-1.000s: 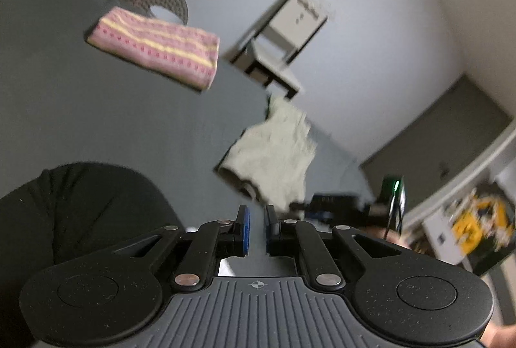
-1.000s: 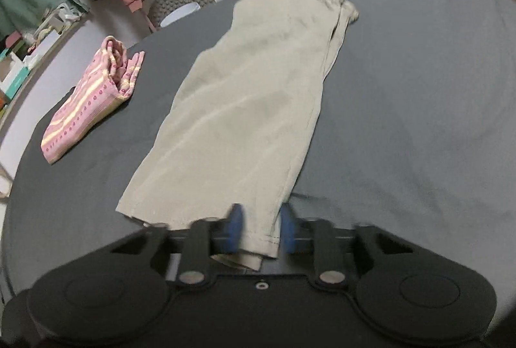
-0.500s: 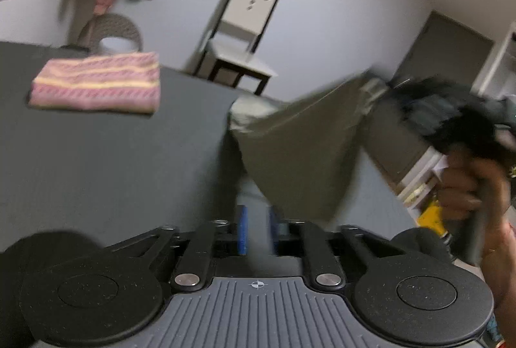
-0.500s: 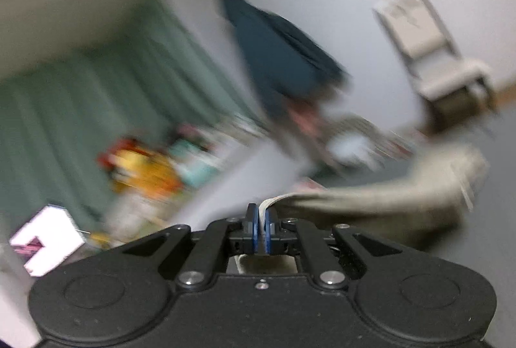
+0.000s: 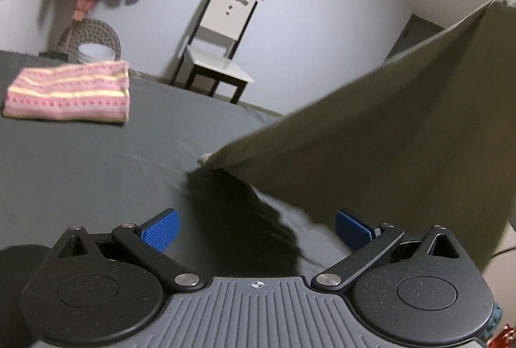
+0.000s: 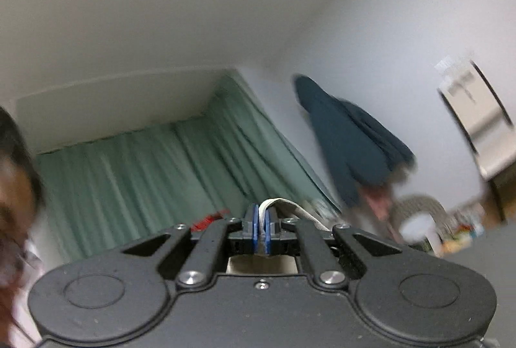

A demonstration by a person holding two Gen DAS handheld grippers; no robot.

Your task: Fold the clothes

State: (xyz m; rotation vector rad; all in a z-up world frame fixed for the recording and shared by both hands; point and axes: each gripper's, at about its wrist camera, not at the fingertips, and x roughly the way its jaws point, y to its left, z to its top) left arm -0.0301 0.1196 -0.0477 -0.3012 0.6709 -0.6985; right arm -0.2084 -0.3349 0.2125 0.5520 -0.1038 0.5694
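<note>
Khaki garment (image 5: 380,135) hem sits pinched between the pressed-together blue fingers (image 6: 254,230) of the right gripper (image 6: 260,232), raised high. From there the cloth slopes down until its far end touches the grey surface (image 5: 96,167). The left gripper (image 5: 256,227) hovers beneath it, fingers (image 5: 161,228) spread wide, empty. A folded pink striped cloth (image 5: 69,93) lies well apart.

The left gripper (image 5: 256,227) is showing black arms, blue bumpy pads (image 5: 160,230), shiny round screws and a grey ridged body.
</note>
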